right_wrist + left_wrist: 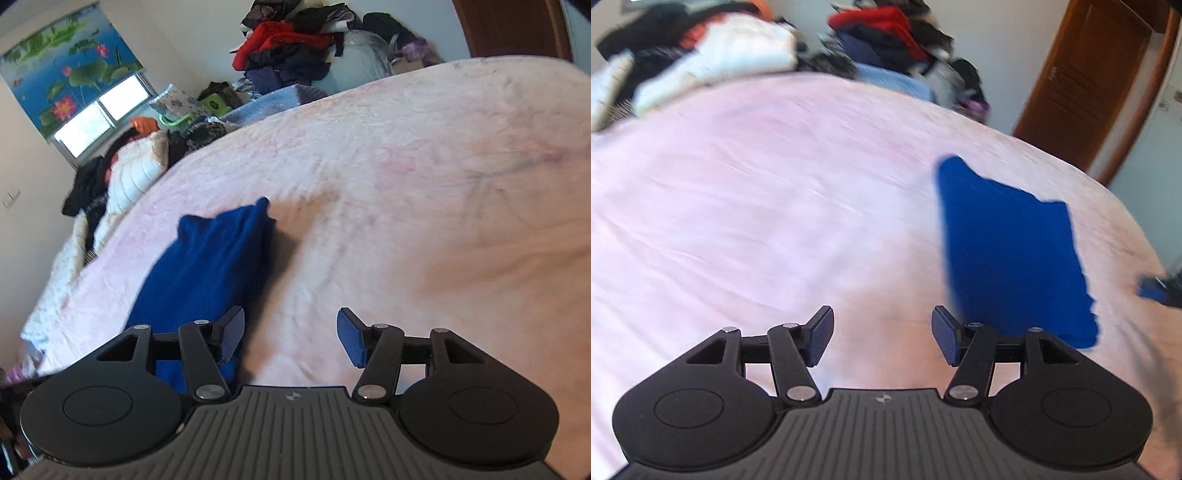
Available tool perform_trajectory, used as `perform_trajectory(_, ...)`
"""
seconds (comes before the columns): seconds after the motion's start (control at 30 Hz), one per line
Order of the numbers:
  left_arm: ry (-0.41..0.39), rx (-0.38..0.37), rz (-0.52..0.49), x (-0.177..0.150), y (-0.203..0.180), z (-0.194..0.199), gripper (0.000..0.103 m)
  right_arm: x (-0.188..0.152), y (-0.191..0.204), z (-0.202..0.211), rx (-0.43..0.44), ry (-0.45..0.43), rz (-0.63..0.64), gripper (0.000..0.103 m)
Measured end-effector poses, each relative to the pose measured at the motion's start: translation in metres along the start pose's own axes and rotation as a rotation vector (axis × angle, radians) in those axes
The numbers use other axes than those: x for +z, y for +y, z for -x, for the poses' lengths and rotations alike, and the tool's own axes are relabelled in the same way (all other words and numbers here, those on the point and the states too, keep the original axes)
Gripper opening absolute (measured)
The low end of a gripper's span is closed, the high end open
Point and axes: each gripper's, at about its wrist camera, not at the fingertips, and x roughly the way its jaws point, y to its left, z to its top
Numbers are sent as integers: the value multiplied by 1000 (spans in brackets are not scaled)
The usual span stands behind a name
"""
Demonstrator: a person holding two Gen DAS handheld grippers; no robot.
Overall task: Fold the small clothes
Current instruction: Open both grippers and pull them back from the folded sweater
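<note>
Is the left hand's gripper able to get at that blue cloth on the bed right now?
Probably yes. The blue cloth lies flat on the pink bedcover, just right of the left gripper, whose jaws stand open and empty. Nothing lies between them.

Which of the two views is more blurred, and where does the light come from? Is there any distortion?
Left wrist view: strongly motion-smeared, the pink bedcover and blue garment have soft edges. Right wrist view: sharper, with the bright window as daylight source and a dark shadow beside the blue garment. Both views: fisheye bending curves the bed edge; the fingers stay crisp.
</note>
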Motion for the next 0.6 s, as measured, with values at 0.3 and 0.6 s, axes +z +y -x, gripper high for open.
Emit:
perform_trajectory(0.3, -368, 628, 161, 125, 136, 66, 58, -11, -30, 67, -1108, -49, 622, 67)
perform_trajectory(0.6, -139, 201, -181, 16, -54, -49, 65, -44, 90, 7, -273, -119, 368, 91)
